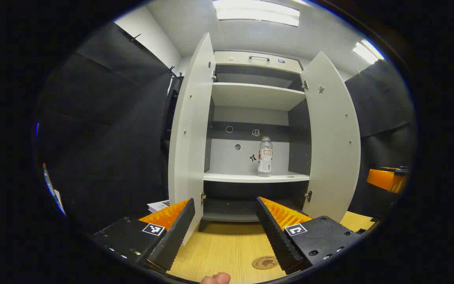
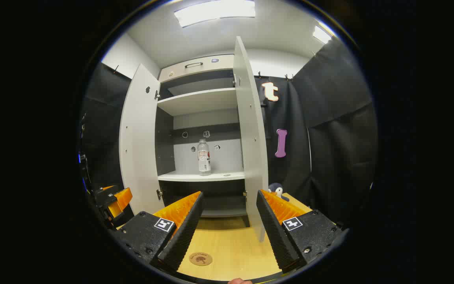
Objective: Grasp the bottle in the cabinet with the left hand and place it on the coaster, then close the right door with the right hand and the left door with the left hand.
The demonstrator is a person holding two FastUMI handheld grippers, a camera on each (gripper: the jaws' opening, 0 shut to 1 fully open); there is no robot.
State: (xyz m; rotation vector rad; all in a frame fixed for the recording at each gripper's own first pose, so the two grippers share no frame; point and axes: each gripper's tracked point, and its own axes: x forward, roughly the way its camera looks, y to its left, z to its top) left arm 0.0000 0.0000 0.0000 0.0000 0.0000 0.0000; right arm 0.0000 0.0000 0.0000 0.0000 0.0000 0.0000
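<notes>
While both doors stand wide, the bottle (image 1: 265, 156) waits upright on the cabinet's middle shelf (image 1: 256, 177), well back from the left tongs (image 1: 224, 221) and right tongs (image 2: 229, 219), both released and empty. Clear plastic, it looks light, smooth and slightly squashy; take it mid-body, at the label. Below the bottle, on the surface, lies the coaster (image 1: 265, 262). Nothing blocks the reach between left door (image 1: 189, 130) and right door (image 1: 331, 134).
</notes>
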